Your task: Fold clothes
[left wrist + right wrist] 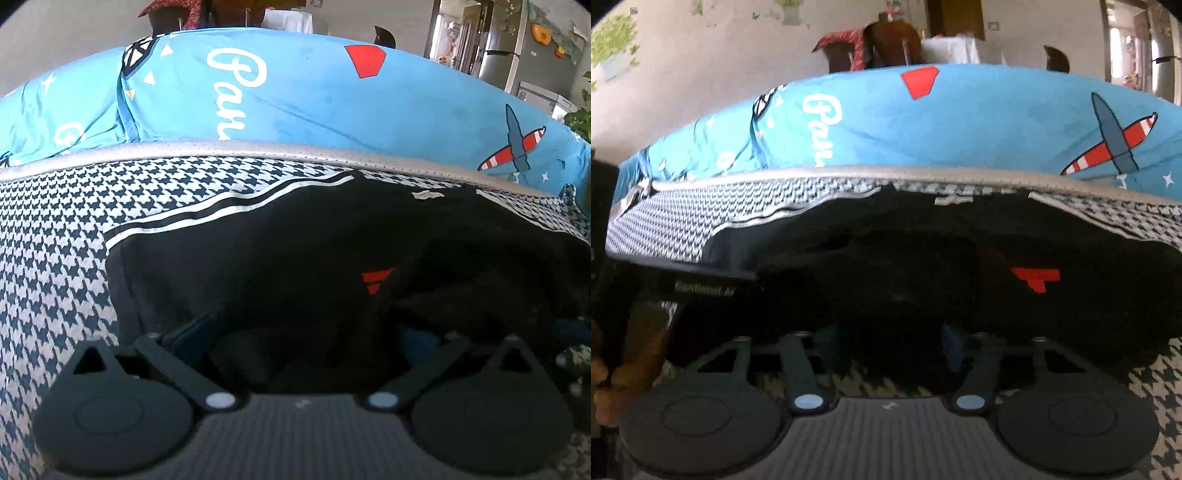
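Grippers: left gripper [310, 343] and right gripper [886, 343] both sit low at the near hem of the garment, linkages spread wide; dark fingertips are lost against black cloth, so I cannot tell whether either one pinches fabric.
Garment: black sports top [295, 251] with white side stripes [221, 212] lies on the houndstooth cover [55, 258], bunched and creased toward its right side.
Progress: judged from the lumpy lie, no neat folded packet shows; a fold may be under way or the piece only spread out, and these views fit either.
Logo: red three-bar mark [376, 278] on the chest, seemingly a sportswear brand; no letters legible.
Neck tag: small white label [426, 194], unreadable.
Left device: faint lettering on it in the right view, too blurred to read.
Quilt: blue printed quilt [332, 99] beyond shows white script starting "Pa".
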